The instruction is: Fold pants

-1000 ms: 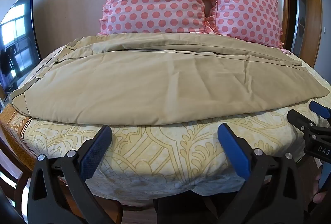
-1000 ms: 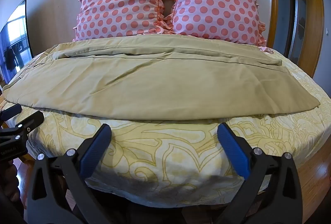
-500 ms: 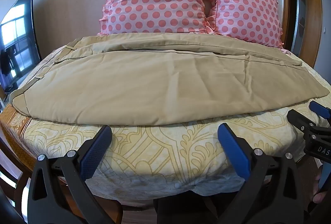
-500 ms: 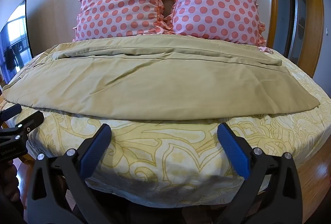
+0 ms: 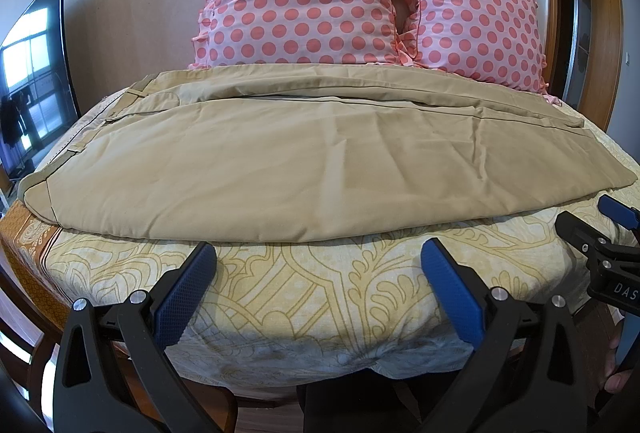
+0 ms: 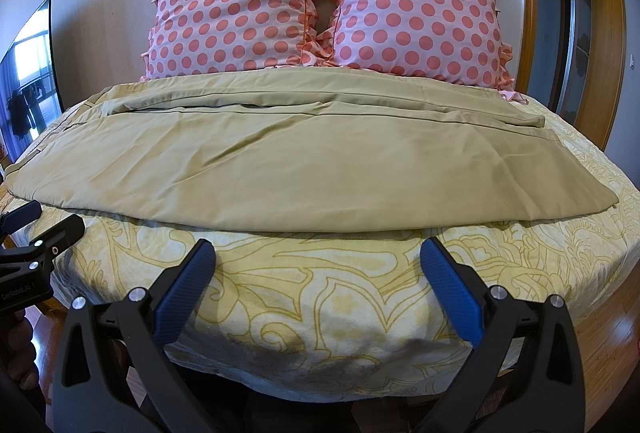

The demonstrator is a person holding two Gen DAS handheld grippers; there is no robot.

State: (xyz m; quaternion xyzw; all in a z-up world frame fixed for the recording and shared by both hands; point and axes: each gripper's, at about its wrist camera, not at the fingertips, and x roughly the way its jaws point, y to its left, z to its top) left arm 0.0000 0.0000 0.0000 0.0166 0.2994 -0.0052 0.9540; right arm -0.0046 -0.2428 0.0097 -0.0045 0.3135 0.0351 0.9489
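Tan pants [image 5: 304, 161] lie flat across the bed, one leg folded over the other, waistband at the left and cuffs at the right; they also show in the right wrist view [image 6: 288, 161]. My left gripper [image 5: 318, 265] is open and empty, just short of the pants' near edge, toward the waist half. My right gripper [image 6: 318, 265] is open and empty, short of the near edge toward the cuff half. Each gripper shows at the other view's edge: the right gripper [image 5: 600, 233] and the left gripper [image 6: 36, 229].
The bed has a yellow patterned cover [image 5: 320, 293] that drops off at the near edge. Two pink polka-dot pillows [image 6: 320, 1] lean on the wall behind the pants. A dark TV screen [image 5: 32, 73] stands at the left. A wooden door frame [image 6: 600, 33] is at the right.
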